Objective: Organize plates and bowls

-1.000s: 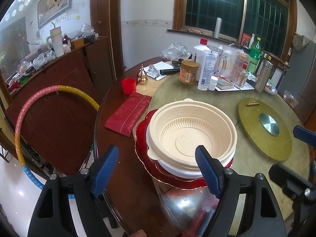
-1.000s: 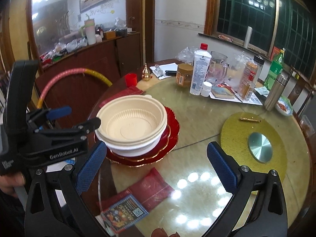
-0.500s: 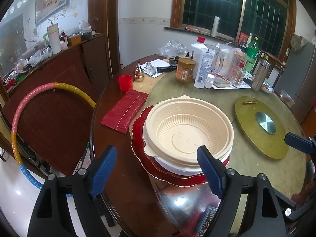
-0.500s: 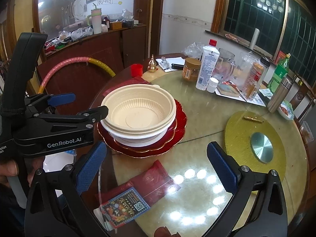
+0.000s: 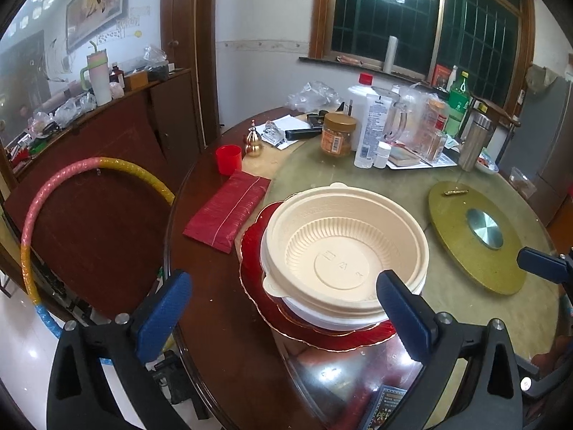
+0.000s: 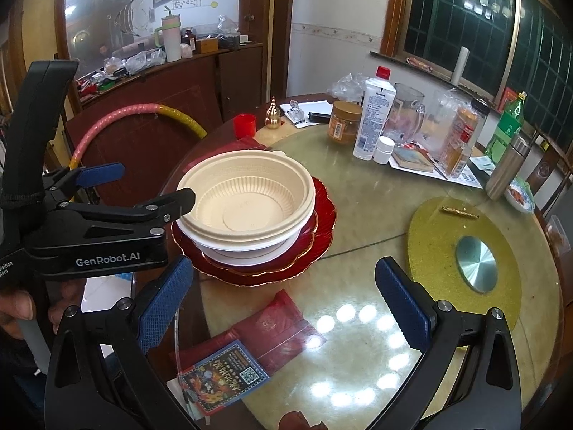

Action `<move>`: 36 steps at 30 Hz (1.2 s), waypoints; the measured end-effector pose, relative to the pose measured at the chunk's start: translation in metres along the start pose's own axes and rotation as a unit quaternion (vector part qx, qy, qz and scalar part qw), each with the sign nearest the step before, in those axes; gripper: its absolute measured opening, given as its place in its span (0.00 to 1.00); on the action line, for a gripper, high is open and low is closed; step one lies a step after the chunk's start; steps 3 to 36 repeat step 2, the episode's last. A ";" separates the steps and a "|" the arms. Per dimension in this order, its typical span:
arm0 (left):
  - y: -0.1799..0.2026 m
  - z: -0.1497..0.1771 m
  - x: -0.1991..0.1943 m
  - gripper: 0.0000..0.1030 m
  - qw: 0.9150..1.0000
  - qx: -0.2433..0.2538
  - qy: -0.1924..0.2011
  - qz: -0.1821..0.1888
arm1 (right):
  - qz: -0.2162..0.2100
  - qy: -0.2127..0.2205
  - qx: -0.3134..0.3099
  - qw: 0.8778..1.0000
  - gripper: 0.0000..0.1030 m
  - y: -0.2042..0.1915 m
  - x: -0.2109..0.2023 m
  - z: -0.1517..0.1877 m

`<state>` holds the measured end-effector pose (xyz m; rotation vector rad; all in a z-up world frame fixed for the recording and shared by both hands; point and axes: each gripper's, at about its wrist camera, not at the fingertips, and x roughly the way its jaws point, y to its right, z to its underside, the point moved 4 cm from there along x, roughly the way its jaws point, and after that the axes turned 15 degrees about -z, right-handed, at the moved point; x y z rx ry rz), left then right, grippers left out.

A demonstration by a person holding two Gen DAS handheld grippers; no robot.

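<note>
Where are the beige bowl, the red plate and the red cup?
beige bowl (image 5: 340,265), left wrist view, inner base.
red plate (image 6: 324,211), right wrist view, bare right rim.
red cup (image 5: 228,159), left wrist view, side wall.

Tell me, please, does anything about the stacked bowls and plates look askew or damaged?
Nothing stands out: the beige bowl nests squarely in the white bowl on the red plates, with no visible cracks or spills.

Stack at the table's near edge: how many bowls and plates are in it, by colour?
Cream bowl: 1
White bowl: 1
Red plates: 2, going by the gold rims
Total: 4
</note>
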<state>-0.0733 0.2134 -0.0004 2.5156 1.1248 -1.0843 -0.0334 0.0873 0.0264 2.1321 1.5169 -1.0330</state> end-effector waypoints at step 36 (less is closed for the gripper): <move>0.001 0.001 0.001 1.00 1.000 0.000 -0.003 -0.001 | 0.002 0.000 -0.001 1.000 1.00 0.001 0.001 0.000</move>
